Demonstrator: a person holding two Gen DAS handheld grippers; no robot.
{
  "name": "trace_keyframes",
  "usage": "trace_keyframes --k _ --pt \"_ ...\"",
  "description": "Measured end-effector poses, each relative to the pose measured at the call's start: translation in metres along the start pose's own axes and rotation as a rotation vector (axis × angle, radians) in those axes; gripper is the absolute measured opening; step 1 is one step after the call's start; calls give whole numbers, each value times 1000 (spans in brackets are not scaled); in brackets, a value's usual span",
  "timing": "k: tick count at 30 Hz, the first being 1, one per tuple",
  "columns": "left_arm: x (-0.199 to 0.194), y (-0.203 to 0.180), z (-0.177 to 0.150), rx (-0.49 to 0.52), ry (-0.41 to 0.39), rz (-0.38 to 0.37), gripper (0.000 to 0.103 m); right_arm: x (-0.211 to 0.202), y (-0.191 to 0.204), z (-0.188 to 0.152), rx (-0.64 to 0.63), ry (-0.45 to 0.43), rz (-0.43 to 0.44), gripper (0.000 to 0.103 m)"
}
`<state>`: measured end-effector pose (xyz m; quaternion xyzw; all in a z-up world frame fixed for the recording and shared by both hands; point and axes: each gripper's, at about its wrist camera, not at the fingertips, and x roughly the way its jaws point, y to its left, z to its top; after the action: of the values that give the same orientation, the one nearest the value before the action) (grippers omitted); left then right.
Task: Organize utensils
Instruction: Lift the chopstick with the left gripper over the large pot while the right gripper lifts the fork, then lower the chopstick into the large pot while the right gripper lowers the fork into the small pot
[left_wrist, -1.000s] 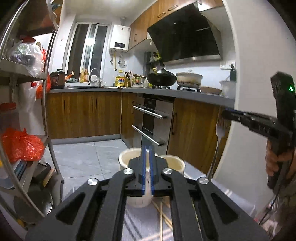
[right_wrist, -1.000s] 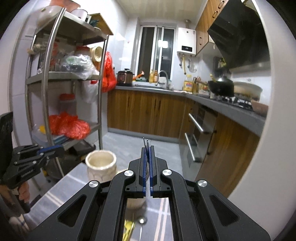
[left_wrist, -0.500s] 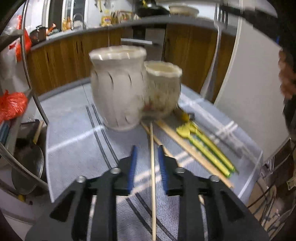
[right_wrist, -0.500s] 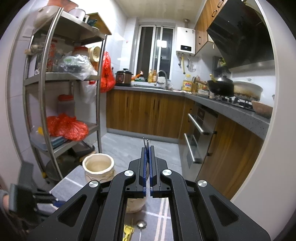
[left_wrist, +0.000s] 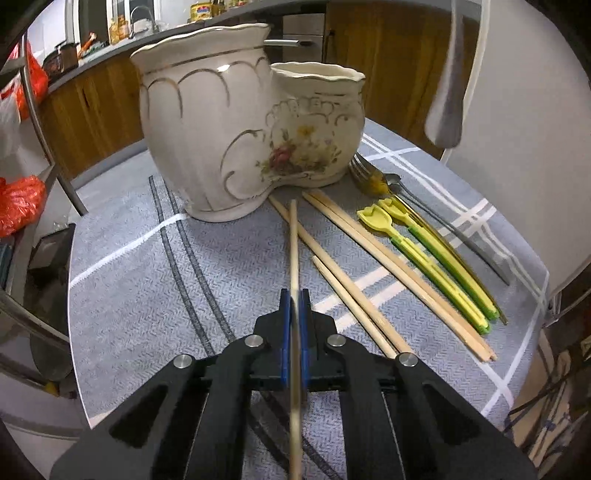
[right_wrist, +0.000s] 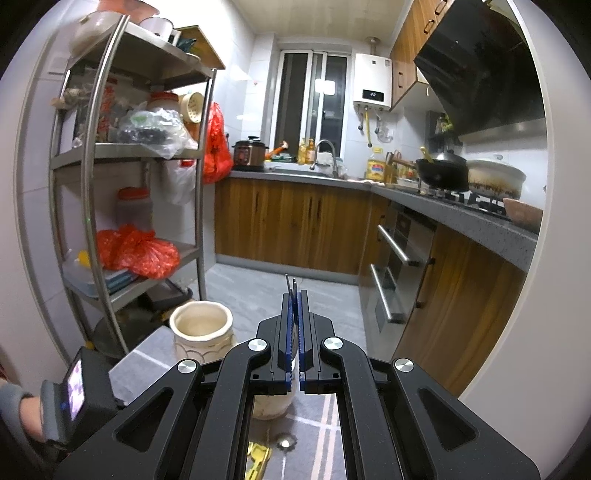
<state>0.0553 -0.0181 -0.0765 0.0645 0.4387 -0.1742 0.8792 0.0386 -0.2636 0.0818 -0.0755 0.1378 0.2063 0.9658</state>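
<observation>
My left gripper (left_wrist: 294, 301) is shut on a wooden chopstick (left_wrist: 293, 243) that lies on the grey cloth and points at the cream double-pot holder (left_wrist: 221, 122). Three more chopsticks (left_wrist: 373, 243), two yellow-green utensils (left_wrist: 424, 243) and a metal spoon and fork (left_wrist: 384, 181) lie to the right. My right gripper (right_wrist: 294, 295) is shut on a metal fork; its tines (right_wrist: 290, 282) stick out past the pads, and its handle end (left_wrist: 445, 110) hangs at the upper right of the left wrist view. It is held high above the holder (right_wrist: 201, 328).
The table's cloth (left_wrist: 147, 288) ends at a rounded edge on the left and right. A steel shelf rack (right_wrist: 92, 206) with red bags stands left. Kitchen cabinets and an oven (right_wrist: 399, 273) lie behind. The left hand-held device (right_wrist: 77, 398) shows low left.
My left gripper came down from high above the holder to the cloth, opened around a chopstick, then closed on it. The right gripper with the fork stayed almost still.
</observation>
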Motion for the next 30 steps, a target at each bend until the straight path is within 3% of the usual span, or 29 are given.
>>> trace_keyframes --k 4,6,11,14,18,23,30 --pt "-14 7 -1 -11 -57 -1 4 -1 0 -2 2 2 -10 3" --pt "-33 9 -1 -12 -138 -15 4 -2 0 0 3 2 -17 3" --pt "-93 6 12 41 -435 39 4 -2 1 7 -3 -7 -34 3" --pt "-117 8 37 47 -566 63 4 2 0 19 2 -24 -40 3" --pt "-134 28 85 -25 -705 38 4 16 -2 37 8 -32 -76 3" --pt "-116 50 130 -111 -737 37 4 42 -7 47 7 -31 -147 3" --pt "-62 74 151 -220 -663 44 4 77 -8 31 43 24 -170 3"
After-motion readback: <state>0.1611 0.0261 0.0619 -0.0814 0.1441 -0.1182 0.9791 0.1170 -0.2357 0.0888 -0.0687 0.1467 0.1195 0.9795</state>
